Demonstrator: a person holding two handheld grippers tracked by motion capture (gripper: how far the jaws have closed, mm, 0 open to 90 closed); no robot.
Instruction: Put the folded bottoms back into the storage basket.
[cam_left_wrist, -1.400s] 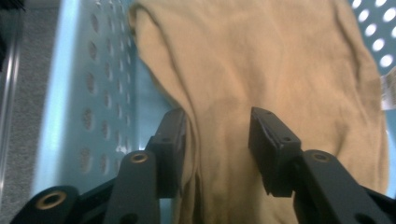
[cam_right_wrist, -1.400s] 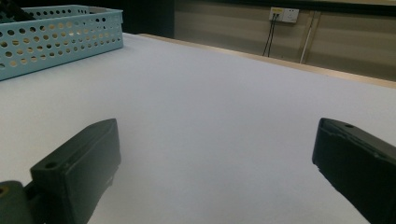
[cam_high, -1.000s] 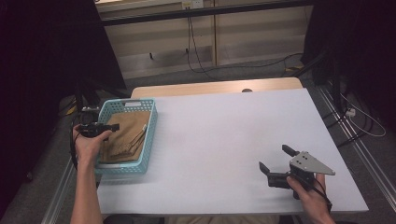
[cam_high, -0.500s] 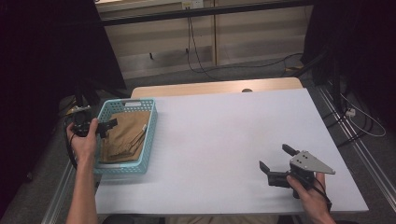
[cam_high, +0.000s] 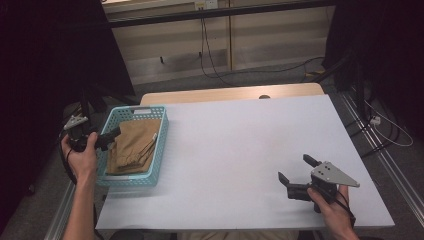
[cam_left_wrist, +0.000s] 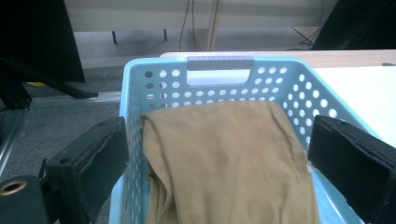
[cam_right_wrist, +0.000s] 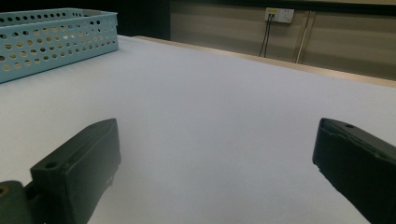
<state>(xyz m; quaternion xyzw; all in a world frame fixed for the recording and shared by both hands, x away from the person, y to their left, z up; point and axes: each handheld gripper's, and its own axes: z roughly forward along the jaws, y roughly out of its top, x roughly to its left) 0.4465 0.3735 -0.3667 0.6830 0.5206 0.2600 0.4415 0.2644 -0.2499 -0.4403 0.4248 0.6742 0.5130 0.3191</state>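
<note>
White table (cam_high: 235, 145), basket (cam_high: 150, 179) at left edge, both grippers spread

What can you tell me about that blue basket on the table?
The basket is a light turquoise, rectangular tray that looks like plastic, its walls pierced with rows of round holes and a slot handle cut into the far end. It sits flat at the left edge of the white table. A folded tan cloth lies inside, covering most of the bottom. The left gripper hovers over its left rim, jaws open, gripping nothing.
</note>
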